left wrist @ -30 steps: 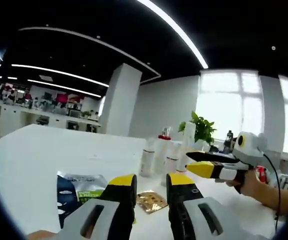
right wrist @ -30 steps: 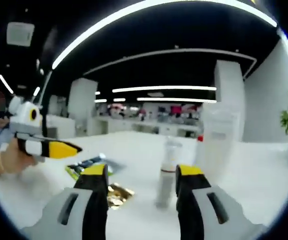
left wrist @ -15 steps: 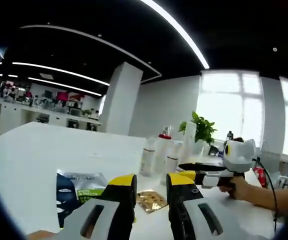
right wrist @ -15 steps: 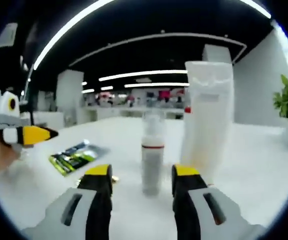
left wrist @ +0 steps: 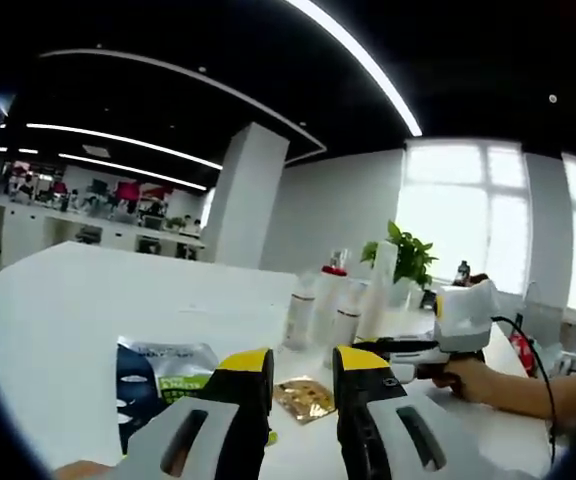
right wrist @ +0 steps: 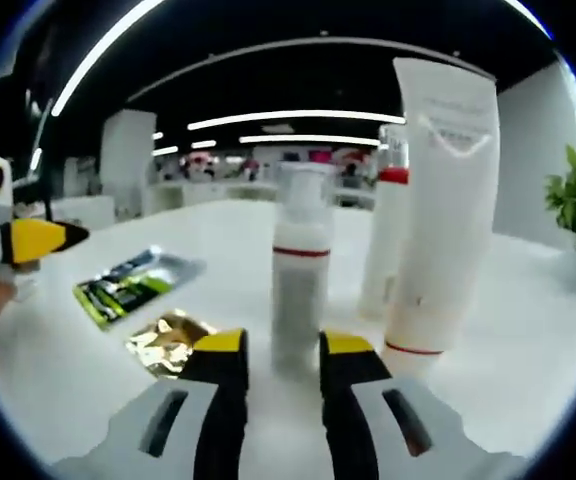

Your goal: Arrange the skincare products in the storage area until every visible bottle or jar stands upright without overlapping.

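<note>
- The step in hand looks like the reach for a grasp: in the right gripper view, the right hand-held gripper [right wrist: 277, 350] has its yellow-tipped jaws narrowly parted on either side of the foot of a slim translucent white bottle with a red band [right wrist: 300, 275], which stands upright on the white worktop [right wrist: 68, 360]. I cannot tell whether the jaws touch it yet.
- The next move, as I judge it, calls for closing squarely on the bottle without tipping it into its neighbours just behind.
- The left hand-held gripper [left wrist: 301, 362] hangs over the worktop with jaws narrowly parted, holding nothing.
- Upright containers counted in the right gripper view: three, namely the banded bottle, a tall white tube standing on its cap [right wrist: 438, 210], and a white bottle with a red collar [right wrist: 388, 235] between and behind them.
- Flat sachets: two, a green-and-blue sheet-mask packet [right wrist: 133, 287] and a small gold foil packet [right wrist: 168, 338], lying apart.
- A green potted plant [left wrist: 403, 258] stands behind the bottles.
</note>
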